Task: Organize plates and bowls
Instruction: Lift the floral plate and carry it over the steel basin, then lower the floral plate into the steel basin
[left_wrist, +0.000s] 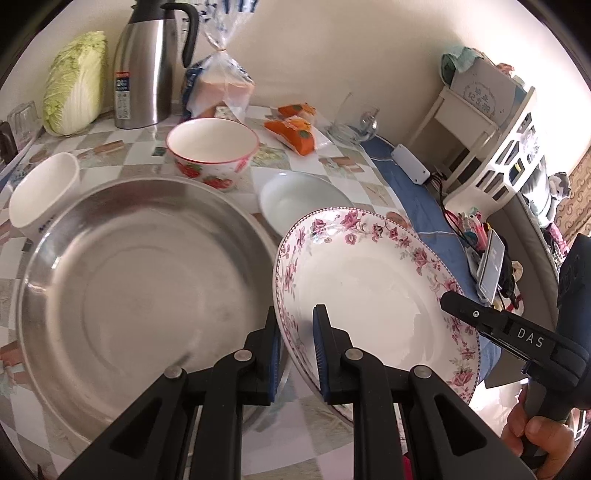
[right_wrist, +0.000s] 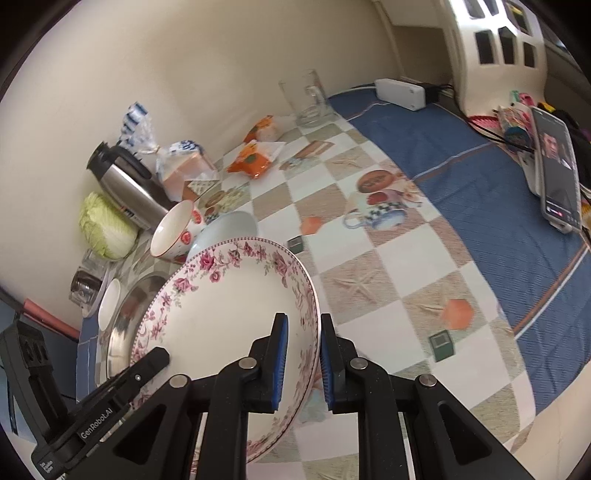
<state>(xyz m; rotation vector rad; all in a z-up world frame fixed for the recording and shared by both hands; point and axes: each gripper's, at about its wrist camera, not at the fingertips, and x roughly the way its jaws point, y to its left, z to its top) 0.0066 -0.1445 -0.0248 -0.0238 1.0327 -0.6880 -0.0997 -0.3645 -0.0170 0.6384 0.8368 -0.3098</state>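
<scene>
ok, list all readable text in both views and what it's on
"DAS": on the right tool body, left wrist view.
"GenRobot.AI": on the left tool body, right wrist view; smaller print below it is unreadable.
Steel thermos label: too small to read.
Box on the shelf: printed characters, too blurred to read.
Phone screen: no legible text.
Bread bag: blue print, illegible.

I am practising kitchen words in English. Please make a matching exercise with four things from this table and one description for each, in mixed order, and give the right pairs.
Things:
1. floral plate
2. steel basin
3. strawberry bowl
4. cabbage

Descriptions:
A. empty, on the table
B. green, by the wall
C. red rim
D. tilted, held at two edges

Pairs: 1-D, 2-A, 3-C, 4-B
</scene>
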